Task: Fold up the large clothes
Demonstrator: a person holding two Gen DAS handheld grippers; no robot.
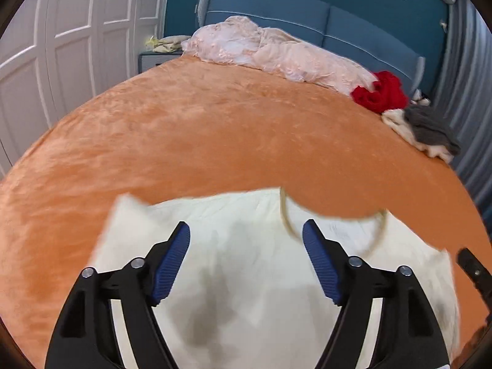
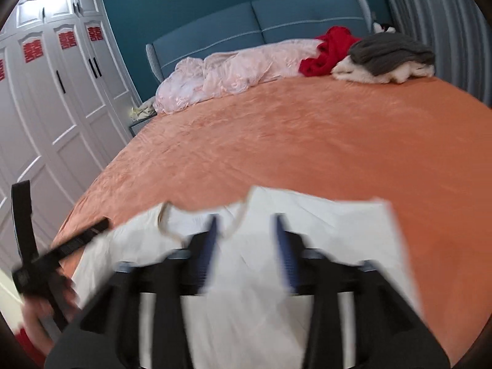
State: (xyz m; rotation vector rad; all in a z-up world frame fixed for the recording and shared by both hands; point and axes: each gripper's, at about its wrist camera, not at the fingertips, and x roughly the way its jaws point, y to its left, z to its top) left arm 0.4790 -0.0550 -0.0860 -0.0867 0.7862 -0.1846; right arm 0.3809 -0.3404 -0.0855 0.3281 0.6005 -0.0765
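A white garment point(image 1: 246, 261) with a beige neckline lies spread on the near part of the orange bed cover point(image 1: 215, 129); it also shows in the right wrist view point(image 2: 323, 230). My left gripper point(image 1: 246, 230) is open and empty, its blue-padded fingers hovering over the garment's middle. My right gripper point(image 2: 244, 224) is open and empty above the garment near the neckline; this view is motion-blurred. The left gripper's body point(image 2: 61, 246) shows at the left of the right wrist view.
A pink duvet point(image 1: 270, 52) lies bunched along the blue headboard point(image 1: 307, 15). A red garment point(image 1: 381, 92) and a grey-and-white pile point(image 1: 427, 129) sit at the far right corner. White wardrobes point(image 1: 61, 46) stand along the left.
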